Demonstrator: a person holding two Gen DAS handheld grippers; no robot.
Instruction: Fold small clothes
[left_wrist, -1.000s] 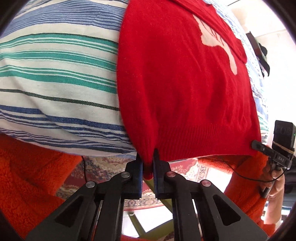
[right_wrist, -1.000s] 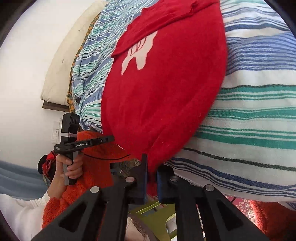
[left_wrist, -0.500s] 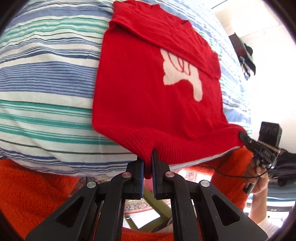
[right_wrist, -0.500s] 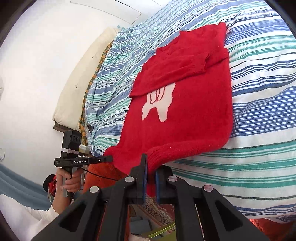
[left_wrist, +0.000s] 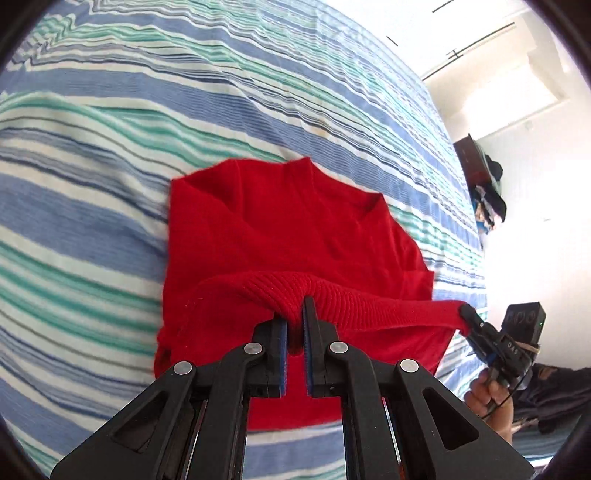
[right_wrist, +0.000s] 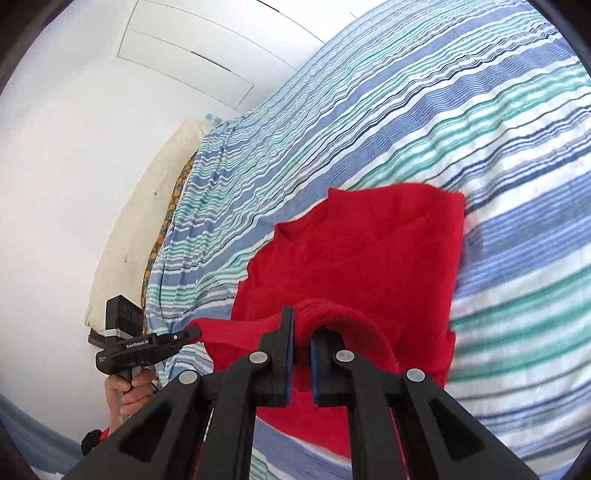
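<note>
Left wrist view: the left gripper (left_wrist: 293, 332) has its jaws clamped on the ribbed hem (left_wrist: 332, 295) of the red sweater (left_wrist: 280, 229); the hem is lifted off the striped bedsheet (left_wrist: 110, 110) and runs as a taut band across to the right gripper (left_wrist: 467, 314), seen at the right edge in the person's hand (left_wrist: 487, 395); the rest of the sweater lies flat on the bed straight ahead of the jaws, collar end farthest away, so the garment's long axis points away from both grippers and the raised hem lies across it; I judge the coming move is to carry the hem forward over the body toward the collar, and both hands look about equally near; nothing lies on the sweater in the path; dark clutter (left_wrist: 487, 199) sits well apart by the far wall.

Right wrist view: the right gripper (right_wrist: 301, 339) has its jaws clamped on the other end of the same hem (right_wrist: 332, 310); the band stretches left to the left gripper (right_wrist: 194, 334), held in a hand (right_wrist: 129, 384) beside the bed's edge; the sweater (right_wrist: 362, 251) spreads ahead and slightly right, its shoulder corner toward the upper right; a cream pillow (right_wrist: 147, 221) lies along the wall well to the left, clear of the fold; the risk I see is uneven travel of the 2 hands skewing the fold line.
</note>
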